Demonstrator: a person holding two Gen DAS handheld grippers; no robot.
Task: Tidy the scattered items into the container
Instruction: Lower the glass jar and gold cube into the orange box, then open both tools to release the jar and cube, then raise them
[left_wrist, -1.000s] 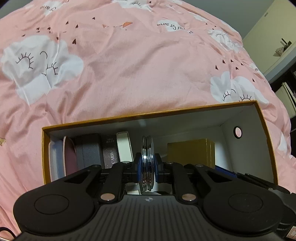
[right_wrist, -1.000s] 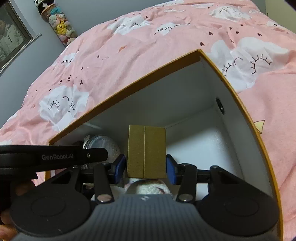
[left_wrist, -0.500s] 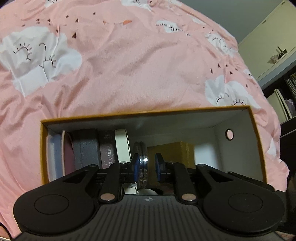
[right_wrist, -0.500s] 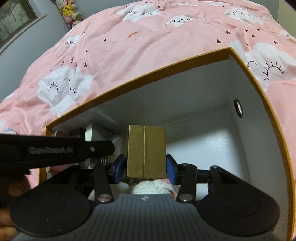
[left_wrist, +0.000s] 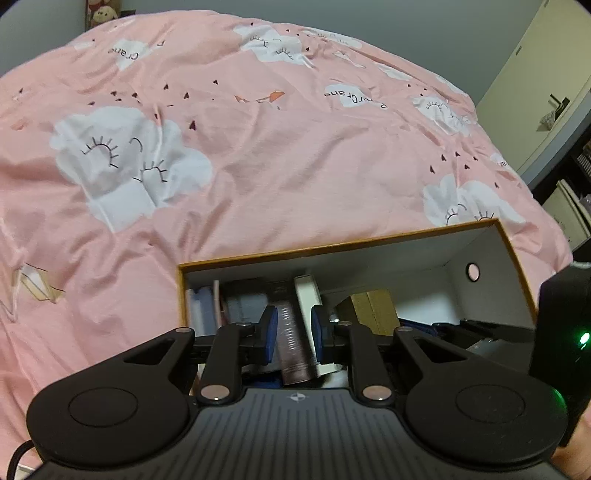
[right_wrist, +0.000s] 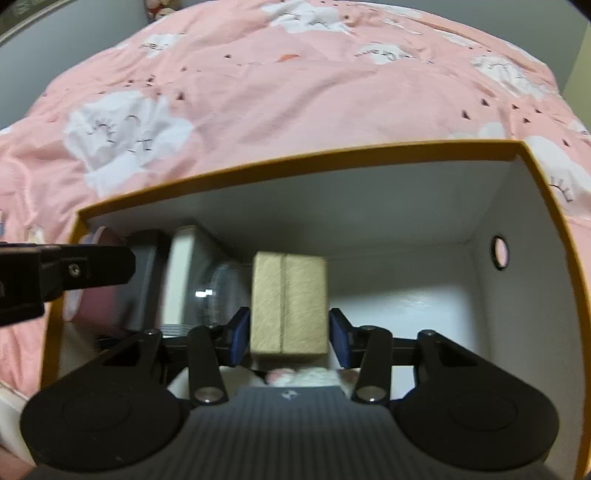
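Inside the orange-rimmed cardboard box (right_wrist: 291, 162), toward its middle, gripped upright in the right gripper (right_wrist: 290, 336): a small gold gift box (right_wrist: 288, 302), blue fingers (right_wrist: 240, 334) pinching its two flat side faces. Likely light and stiff, slightly textured so not slippery; best held low on those flat sides, clear of the centre seam. Just beside it, a clear round case (right_wrist: 218, 291) standing on edge, then upright boxes. Left gripper (left_wrist: 294, 334) above the box's left half, fingers parted and holding nothing. Beneath everything, a pink cloud-print duvet (left_wrist: 258, 147).
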